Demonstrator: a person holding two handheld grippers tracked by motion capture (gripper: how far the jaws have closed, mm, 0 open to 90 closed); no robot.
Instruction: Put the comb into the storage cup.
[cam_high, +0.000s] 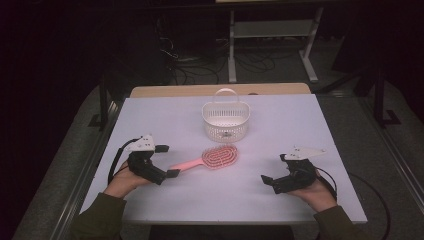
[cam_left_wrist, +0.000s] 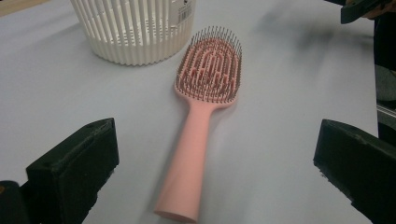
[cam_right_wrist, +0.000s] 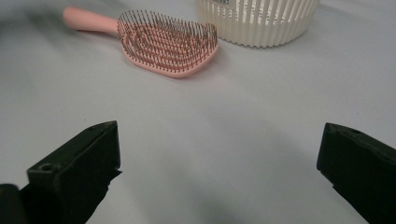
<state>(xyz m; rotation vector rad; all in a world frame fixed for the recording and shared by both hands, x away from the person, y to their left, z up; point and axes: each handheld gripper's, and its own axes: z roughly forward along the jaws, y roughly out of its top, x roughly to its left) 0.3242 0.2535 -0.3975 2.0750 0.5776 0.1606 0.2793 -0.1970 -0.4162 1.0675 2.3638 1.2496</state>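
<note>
The pink hairbrush (cam_high: 212, 159) is laid flat on the white surface (cam_high: 280, 120), bristles up, roughly midway between the two grippers. Nearest the camera in the high view, the left gripper (cam_high: 168, 161) is held in the person's left hand (cam_high: 121, 181), and its fingers are spread wide with nothing clamped. The brush handle's end is seen just beside the lower finger there, and whether they touch can't be told from that angle. In the left gripper view the handle (cam_left_wrist: 187, 168) is shown running up the gap between the fingers (cam_left_wrist: 74, 165), apart from both, so that's cleared up.

The right gripper (cam_high: 274, 169) is held in the right hand (cam_high: 317, 192), well apart from the brush, fingers also released. The right gripper view gives the bristled head (cam_right_wrist: 166, 42) close up and from the side, plus bare surface between its fingers (cam_right_wrist: 77, 175).

Farther back, a white slatted basket (cam_high: 225, 121) with a loop handle (cam_high: 225, 92) is stood upright just beyond the brush head. The handle is seen from above, while a small label on the wall (cam_left_wrist: 180, 14) is picked up better from the left gripper view.
</note>
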